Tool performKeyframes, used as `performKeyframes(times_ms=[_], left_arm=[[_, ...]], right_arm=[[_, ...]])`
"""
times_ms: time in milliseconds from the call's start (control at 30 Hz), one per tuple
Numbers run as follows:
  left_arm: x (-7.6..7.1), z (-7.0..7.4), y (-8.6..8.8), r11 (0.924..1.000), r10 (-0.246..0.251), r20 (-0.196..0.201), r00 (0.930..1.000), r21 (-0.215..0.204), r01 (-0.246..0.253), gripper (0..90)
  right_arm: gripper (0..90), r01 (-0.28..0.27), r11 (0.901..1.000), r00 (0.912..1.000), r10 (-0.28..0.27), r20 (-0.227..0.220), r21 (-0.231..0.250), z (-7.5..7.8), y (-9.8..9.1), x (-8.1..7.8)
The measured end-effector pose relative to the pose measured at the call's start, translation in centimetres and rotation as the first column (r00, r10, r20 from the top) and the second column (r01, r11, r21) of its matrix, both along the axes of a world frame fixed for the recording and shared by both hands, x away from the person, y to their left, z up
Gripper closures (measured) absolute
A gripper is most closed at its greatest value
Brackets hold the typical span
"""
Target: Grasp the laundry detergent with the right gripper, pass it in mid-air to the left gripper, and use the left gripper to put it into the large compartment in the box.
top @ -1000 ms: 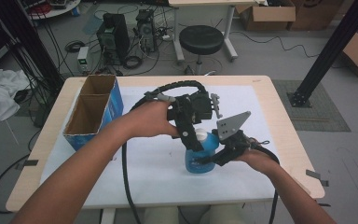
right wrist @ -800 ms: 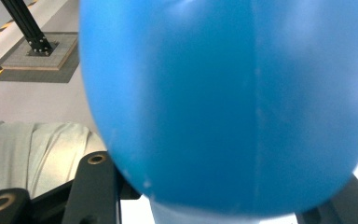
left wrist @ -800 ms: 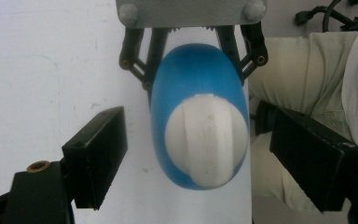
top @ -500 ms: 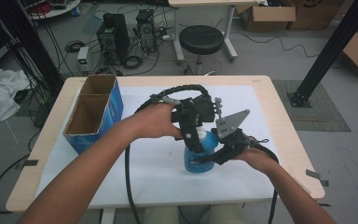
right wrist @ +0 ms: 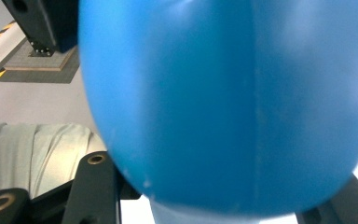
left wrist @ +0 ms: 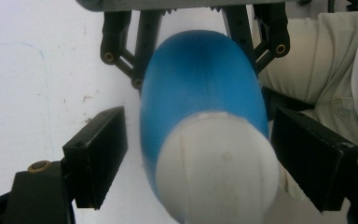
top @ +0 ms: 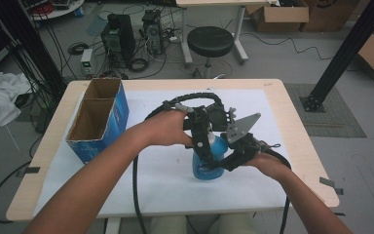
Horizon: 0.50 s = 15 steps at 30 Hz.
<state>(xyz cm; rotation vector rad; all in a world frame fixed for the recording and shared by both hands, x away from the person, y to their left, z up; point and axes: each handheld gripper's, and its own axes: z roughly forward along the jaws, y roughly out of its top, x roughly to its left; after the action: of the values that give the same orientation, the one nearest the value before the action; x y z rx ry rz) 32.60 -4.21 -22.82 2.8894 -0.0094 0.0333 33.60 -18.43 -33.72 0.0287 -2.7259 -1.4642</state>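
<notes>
Left gripper view, left claw [left wrist: 200, 156] open astride white cap [left wrist: 216, 168], blue bottle [left wrist: 200, 79]

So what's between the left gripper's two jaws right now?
The blue bottle's white cap, seen in the left gripper view; gaps show on both sides, so nothing grips it.

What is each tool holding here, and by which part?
The right tool clamps the blue plastic bottle around its body. The left tool stands open around its white cap, not gripping.
</notes>
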Motion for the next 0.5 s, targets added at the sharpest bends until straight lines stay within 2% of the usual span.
performKeyframes(times_ms=[133, 500], left_arm=[[-0.01, -0.25, -0.24, 0.9999, -0.001, 0.0, 1.0, 0.015, 0.001, 20.0], [0.04, -0.33, -0.42, 0.9998, -0.012, -0.001, 0.9999, 0.017, 0.012, 21.8]], right_arm=[[44.4, 0.002, 1.0, 1.0, -0.002, -0.002, -0.001, 0.1, 0.02, 0.03], [44.4, -0.001, 1.0, 1.0, 0.001, -0.005, 0.003, -0.02, 0.06, 0.14]])
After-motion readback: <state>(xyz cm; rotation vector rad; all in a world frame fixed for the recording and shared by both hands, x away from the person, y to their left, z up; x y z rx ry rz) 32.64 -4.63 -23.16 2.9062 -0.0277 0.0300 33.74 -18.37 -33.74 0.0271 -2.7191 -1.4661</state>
